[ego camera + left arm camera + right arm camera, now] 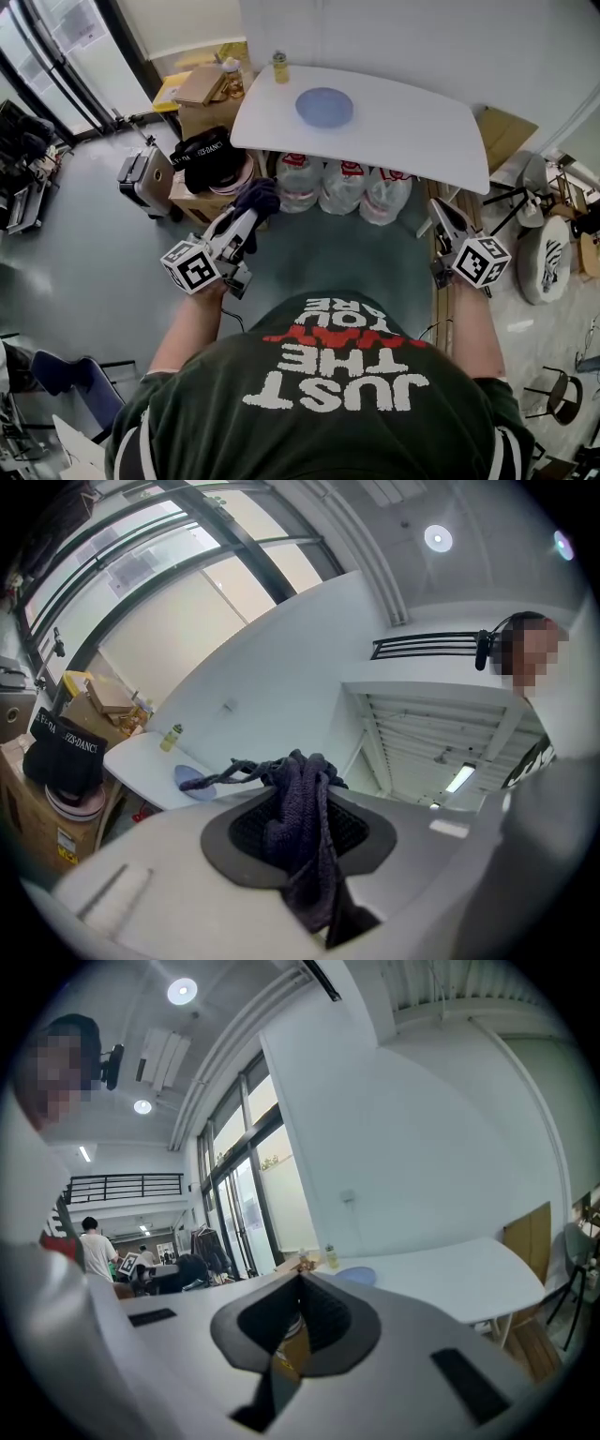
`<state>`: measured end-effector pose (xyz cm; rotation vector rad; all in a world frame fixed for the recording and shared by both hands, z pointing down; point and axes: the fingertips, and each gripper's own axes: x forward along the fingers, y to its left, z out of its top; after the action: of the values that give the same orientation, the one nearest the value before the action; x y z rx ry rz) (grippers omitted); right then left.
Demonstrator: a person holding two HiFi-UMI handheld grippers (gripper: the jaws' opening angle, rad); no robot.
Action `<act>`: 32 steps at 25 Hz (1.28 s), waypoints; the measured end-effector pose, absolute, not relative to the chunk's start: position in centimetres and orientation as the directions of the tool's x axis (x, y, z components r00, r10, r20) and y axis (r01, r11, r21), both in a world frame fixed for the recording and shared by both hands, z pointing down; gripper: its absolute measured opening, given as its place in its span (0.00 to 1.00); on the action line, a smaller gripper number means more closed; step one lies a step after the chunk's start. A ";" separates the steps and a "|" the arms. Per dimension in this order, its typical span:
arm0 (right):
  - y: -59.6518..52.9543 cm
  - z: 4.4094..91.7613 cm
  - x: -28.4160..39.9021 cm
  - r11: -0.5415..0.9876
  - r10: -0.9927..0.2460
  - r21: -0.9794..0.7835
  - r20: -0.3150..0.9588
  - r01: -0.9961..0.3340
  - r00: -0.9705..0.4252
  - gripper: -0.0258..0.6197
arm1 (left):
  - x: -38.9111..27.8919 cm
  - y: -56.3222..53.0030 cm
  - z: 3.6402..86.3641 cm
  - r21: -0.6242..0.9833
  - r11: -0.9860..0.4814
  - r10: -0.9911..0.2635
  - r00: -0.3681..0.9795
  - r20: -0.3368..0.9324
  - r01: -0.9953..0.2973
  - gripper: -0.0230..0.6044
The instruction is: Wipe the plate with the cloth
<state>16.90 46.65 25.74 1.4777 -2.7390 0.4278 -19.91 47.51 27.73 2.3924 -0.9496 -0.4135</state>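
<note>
Plate (324, 107) location: it is pale blue and round, lying flat on the white table (412, 122) toward the far edge, with a small yellowish bottle (279, 67) standing apart from it near the table's far left corner. You stand short of the table, and both grippers are held out in front of you, well apart from the plate and over the grey floor. Your left gripper (246, 220) is clenched on the cloth (255, 199) — a dark blue-grey knitted piece bunched between the black pads. In the left gripper view, part of the cloth rises past the jaw tips, one thin strand trails off to the left, and the rest hangs down through the gap. Your right gripper (441, 214) has its jaws pressed together with nothing between them — the right gripper view shows the two pads meeting in a thin line. Neither gripper touches the table. Under the table stand three large clear water bottles (342, 187) with red labels, side by side. To their left, a black cap (208, 155) with white lettering rests on a cardboard box (199, 202).
</note>
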 end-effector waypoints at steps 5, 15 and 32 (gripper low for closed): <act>44.9 25.2 13.4 0.513 -0.828 -0.252 0.108 -0.820 -0.551 0.04 | -24.3 46.5 28.0 0.582 -0.605 -0.704 0.707 -0.072 -0.543 0.19; 40.2 26.5 9.9 0.523 -0.813 -0.270 0.127 -0.808 -0.569 0.04 | -28.2 42.8 29.9 0.594 -0.593 -0.708 0.703 -0.064 -0.543 0.19; 11.3 30.0 20.9 0.695 -0.637 -0.355 0.101 -0.625 -0.765 0.04 | -13.1 20.6 31.4 0.609 -0.436 -0.829 0.559 0.013 -0.662 0.19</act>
<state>20.89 11.34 30.05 1.0871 -2.9193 0.5941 -13.12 20.64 31.40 2.2305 -1.1931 -0.3898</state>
